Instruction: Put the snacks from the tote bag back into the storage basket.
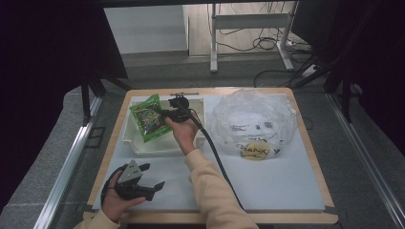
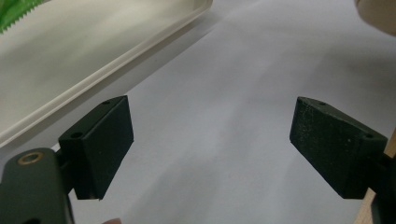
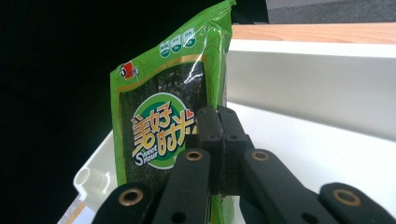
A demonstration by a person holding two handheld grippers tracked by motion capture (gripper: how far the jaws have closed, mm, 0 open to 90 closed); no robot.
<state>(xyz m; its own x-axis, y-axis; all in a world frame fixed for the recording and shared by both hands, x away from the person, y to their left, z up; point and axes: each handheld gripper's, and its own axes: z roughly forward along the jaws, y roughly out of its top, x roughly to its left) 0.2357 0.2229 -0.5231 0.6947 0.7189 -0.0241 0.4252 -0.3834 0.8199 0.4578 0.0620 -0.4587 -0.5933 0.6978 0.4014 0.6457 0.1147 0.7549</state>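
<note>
the right gripper (image 1: pixel 168 114), jaws clamped on a green snack packet (image 1: pixel 150 119), held it over the white tray (image 1: pixel 138 145), likely for placing; the left gripper (image 1: pixel 149 177) rested near, jaws apart.

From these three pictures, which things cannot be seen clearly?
- Yellow item under the clear plastic bag, high view: the crinkled film blurs it; I cannot identify it.
- Lower edge of the green snack packet, right gripper view: hidden behind the right gripper.
- White tray, left gripper view: cut off by the frame.
</note>
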